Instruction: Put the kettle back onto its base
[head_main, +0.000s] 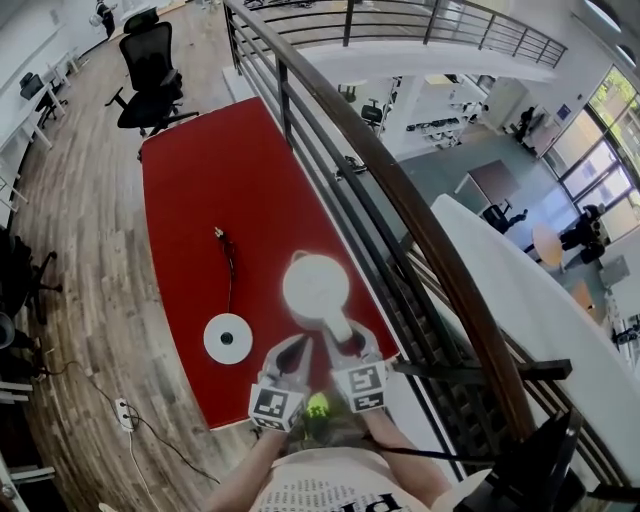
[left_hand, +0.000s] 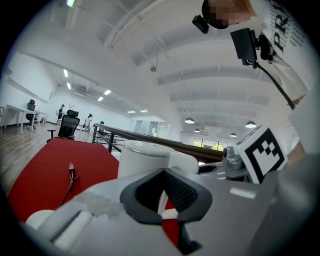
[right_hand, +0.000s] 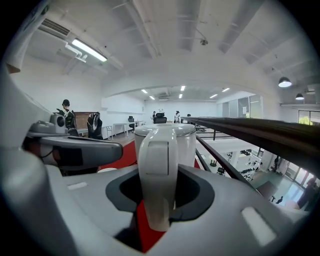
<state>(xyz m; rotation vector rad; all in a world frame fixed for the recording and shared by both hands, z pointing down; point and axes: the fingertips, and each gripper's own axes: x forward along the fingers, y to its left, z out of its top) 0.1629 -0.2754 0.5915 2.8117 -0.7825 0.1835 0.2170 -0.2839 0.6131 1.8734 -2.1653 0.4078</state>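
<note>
A white kettle (head_main: 316, 285) stands upright on the red table (head_main: 200, 190), to the right of its round white base (head_main: 228, 338) and apart from it. My right gripper (head_main: 347, 345) reaches the kettle from the near side. In the right gripper view the kettle's handle (right_hand: 159, 170) stands between the dark pads, which close against its sides. My left gripper (head_main: 291, 352) hovers just left of the handle, between kettle and base, with its jaws a little apart and nothing between them. In the left gripper view the kettle body (left_hand: 142, 157) shows beyond the narrow gap.
The base's black cord (head_main: 230, 270) runs up the table to a loose plug (head_main: 218, 235). A dark metal railing (head_main: 400, 210) runs close along the table's right edge. A black office chair (head_main: 150, 70) stands at the far end, and a power strip (head_main: 124, 410) lies on the wood floor.
</note>
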